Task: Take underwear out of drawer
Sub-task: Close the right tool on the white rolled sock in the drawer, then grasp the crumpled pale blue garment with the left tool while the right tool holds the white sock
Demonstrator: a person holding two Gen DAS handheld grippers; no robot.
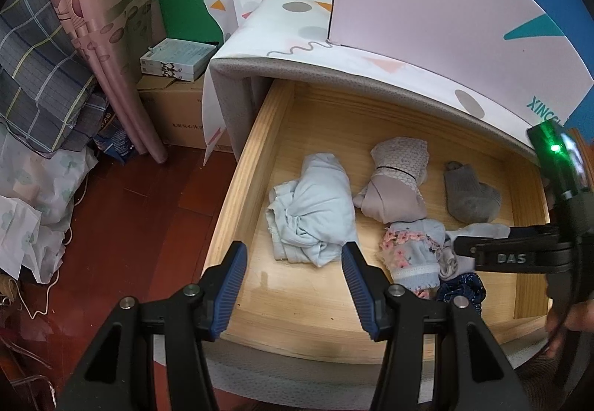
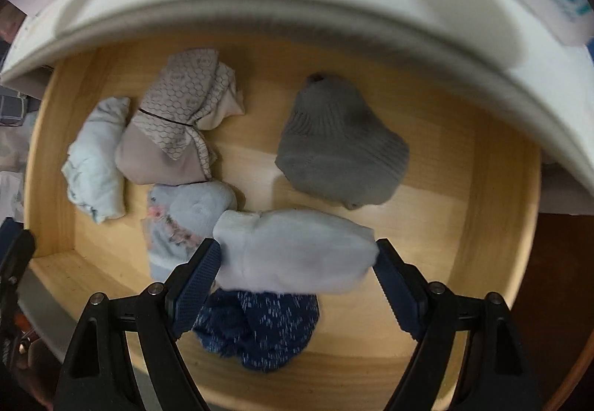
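I've got the wooden drawer (image 1: 237, 188) pulled open w/ small folded garments on its floor. In the left wrist view my left tool (image 1: 293, 285) hangs above the front-left corner, jaws spread, nothing btwn them. Just past it, centre frame, lies a pale blue folded underwear (image 1: 315, 207); to its right a mauve honeycomb-print bundle (image 1: 397, 177), then a grey sock (image 1: 469, 197) at mid-right.

In the right wrist view my right tool (image 2: 297, 281) points down into the drawer, jaws wide. A white fluffy sock (image 2: 297, 251) sits btwn the fingers; can't tell if the pads touch it, pic is blurry. A navy speckled item (image 2: 256, 329) lies under that sock, lower centre. A floral lace-trimmed underwear (image 2: 178, 225) is just left of the sock. Grey sock sits upper right, apart from the rest.
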